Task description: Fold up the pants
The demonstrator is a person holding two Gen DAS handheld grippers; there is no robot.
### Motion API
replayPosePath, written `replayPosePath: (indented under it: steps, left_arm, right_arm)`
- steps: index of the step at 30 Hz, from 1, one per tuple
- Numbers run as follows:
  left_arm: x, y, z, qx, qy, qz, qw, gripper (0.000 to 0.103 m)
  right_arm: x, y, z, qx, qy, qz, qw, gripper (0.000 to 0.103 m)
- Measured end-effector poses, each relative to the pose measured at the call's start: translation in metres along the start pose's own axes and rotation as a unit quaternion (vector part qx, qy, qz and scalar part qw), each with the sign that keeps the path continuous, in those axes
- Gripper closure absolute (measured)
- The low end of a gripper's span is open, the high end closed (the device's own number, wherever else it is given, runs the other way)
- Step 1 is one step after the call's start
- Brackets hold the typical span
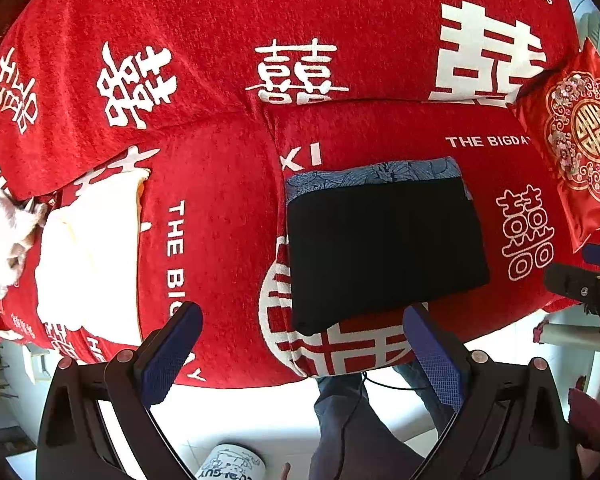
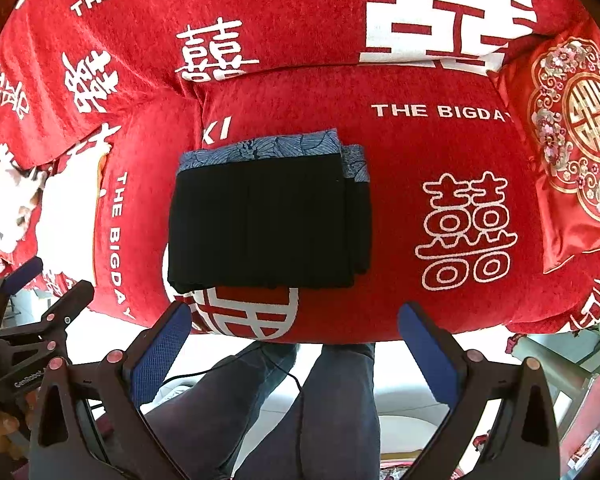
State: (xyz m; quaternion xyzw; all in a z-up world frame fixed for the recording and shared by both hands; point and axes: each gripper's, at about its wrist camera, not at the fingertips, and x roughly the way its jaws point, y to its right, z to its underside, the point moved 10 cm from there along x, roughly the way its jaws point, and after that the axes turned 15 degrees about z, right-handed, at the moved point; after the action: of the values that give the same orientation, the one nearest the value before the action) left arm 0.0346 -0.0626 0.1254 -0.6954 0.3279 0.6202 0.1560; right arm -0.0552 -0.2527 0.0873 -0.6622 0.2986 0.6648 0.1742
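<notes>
The pants (image 1: 384, 252) lie folded into a flat black rectangle with a blue patterned band along the far edge, on the red sofa seat (image 1: 220, 216). In the right wrist view the pants (image 2: 268, 224) show stacked layers at their right side. My left gripper (image 1: 304, 320) is open and empty, held back from the sofa's front edge, just below the pants' near edge. My right gripper (image 2: 296, 316) is open and empty, also in front of the sofa edge below the pants. Each gripper shows at the other view's edge: the right gripper (image 1: 588, 280) and the left gripper (image 2: 40, 296).
A red sofa cover with white characters drapes the backrest (image 2: 260, 20). A red embroidered cushion (image 2: 580, 140) leans at the right. White cloth (image 1: 88, 248) lies on the left seat. The person's legs (image 2: 300, 408) and a cable are below, and a printed mug (image 1: 232, 464) is on the floor.
</notes>
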Motion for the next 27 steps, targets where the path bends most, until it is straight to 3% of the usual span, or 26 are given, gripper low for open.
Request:
replayPosePath:
  steps: [27]
  left_arm:
    - [-0.0012, 0.0082, -0.0076, 0.009, 0.0, 0.006, 0.9999, 0.002]
  right_arm:
    - [-0.0055, -0.0084, -0.0083, -0.022, 0.008, 0.011, 1.0, 0.0]
